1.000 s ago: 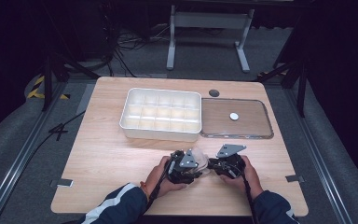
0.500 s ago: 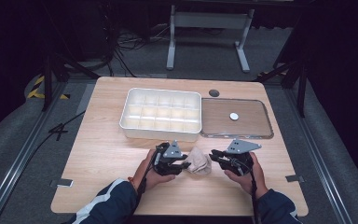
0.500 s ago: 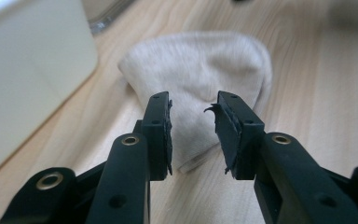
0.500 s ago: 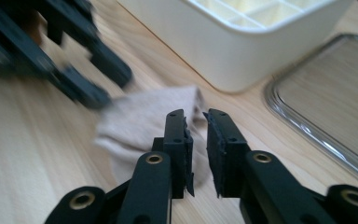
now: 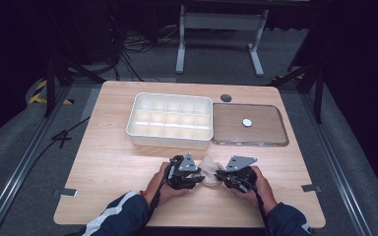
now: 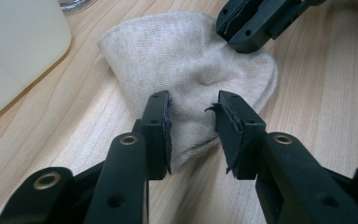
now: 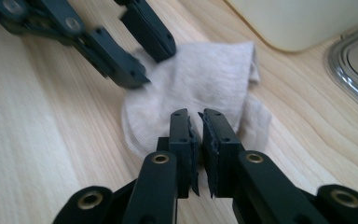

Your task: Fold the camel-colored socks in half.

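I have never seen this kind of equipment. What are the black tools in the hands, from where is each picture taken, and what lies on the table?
A person sits at a wooden table and holds a hand-operated gripper in each hand; there is no robot arm. The high view looks down from above. Each gripper view comes from a camera riding on that tool.

The left gripper is open, its fingers astride a beige sock. The right gripper is nearly shut at the sock's edge; whether it pinches the fabric is unclear.

Farther back stand a white compartment tray and, beside it, a clear lid lying flat.
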Available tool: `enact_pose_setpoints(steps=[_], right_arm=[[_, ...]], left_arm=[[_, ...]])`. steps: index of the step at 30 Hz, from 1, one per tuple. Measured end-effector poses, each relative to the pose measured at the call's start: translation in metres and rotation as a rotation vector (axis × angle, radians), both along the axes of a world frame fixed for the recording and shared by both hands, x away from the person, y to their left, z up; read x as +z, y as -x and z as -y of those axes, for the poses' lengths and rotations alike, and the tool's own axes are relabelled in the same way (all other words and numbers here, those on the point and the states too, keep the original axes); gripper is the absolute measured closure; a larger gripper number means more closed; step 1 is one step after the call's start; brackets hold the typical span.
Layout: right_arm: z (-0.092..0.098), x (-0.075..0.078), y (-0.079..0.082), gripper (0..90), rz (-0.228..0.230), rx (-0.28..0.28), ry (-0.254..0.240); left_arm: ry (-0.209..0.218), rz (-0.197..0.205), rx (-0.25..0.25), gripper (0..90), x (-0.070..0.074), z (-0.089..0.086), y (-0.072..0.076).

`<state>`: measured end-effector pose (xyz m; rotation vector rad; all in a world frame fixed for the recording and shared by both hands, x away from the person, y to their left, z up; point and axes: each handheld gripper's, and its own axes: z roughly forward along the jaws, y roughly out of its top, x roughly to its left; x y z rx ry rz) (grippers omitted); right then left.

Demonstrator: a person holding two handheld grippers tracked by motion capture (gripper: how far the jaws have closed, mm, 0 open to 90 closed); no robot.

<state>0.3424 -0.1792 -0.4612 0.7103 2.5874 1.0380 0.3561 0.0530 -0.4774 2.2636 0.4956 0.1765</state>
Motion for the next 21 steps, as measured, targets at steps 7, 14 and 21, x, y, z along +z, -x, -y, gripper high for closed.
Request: enact_pose_setpoints(steps=[7, 14, 21], right_arm=[[0.001, -0.004, -0.004, 82.4, 0.003, -0.002, 0.003], [0.002, -0.006, -0.008, 83.5, -0.024, 0.006, -0.017], [0.0, -0.004, -0.008, 83.5, -0.014, 0.016, 0.012]], left_arm=[[0.021, -0.017, 0.024, 48.4, 0.003, -0.002, 0.002], [0.123, -0.113, 0.119, 38.8, 0.006, -0.021, -0.012], [0.036, -0.111, 0.1, 38.4, -0.004, -0.006, -0.016]])
